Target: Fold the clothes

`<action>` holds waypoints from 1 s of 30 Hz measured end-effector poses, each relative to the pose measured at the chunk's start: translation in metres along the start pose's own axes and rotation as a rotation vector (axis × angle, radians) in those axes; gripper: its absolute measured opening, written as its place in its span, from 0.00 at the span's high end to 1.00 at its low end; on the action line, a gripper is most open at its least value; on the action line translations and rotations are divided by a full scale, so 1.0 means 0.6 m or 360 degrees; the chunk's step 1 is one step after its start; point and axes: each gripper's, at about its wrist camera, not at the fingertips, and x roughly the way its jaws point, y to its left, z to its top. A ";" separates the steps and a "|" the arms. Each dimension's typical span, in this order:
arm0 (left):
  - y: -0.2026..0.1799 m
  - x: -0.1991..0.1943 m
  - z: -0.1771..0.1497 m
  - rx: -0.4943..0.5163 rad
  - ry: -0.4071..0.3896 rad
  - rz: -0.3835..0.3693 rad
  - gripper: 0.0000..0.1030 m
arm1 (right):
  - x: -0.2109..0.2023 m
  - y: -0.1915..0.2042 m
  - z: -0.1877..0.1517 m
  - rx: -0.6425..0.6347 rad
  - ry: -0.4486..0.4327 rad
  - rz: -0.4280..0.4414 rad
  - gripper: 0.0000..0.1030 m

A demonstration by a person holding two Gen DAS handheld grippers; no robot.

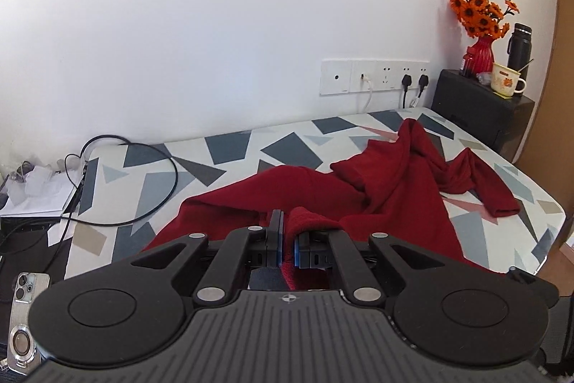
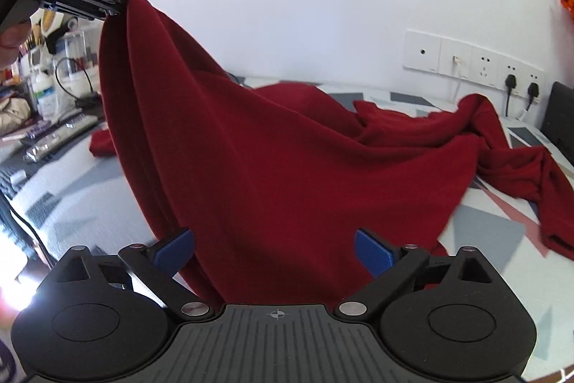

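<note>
Two close wrist views facing the wall, sharing the red garment (image 1: 394,174).

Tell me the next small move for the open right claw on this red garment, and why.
Probably ease the right claw forward and close on the red garment hanging before it. The left claw already pinches one edge and holds it up, while the right's blue pads stand wide apart, gripping nothing.

The left gripper (image 1: 288,234) is clamped tight, red cloth (image 1: 305,218) pinched between its pads and draped over one finger. The right gripper (image 2: 274,250) stands wide, its blue pads (image 2: 172,248) gripping nothing.
</note>
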 end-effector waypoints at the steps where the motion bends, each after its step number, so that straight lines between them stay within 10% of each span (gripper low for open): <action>1: -0.004 -0.003 0.002 0.0011 -0.0008 -0.0008 0.94 | 0.002 0.003 0.006 0.0013 -0.0024 0.0009 0.07; 8: -0.030 -0.024 0.016 0.0082 -0.0068 -0.0025 0.95 | 0.022 0.014 0.024 0.0080 -0.0094 0.0050 0.06; 22: 0.025 -0.054 0.051 -0.0211 -0.0150 0.0061 0.95 | -0.018 -0.106 -0.048 0.0086 -0.0020 -0.0746 0.09; 30: 0.073 -0.042 0.036 -0.0449 -0.0070 0.0128 0.95 | -0.049 -0.110 -0.064 -0.0079 -0.0057 -0.0650 0.09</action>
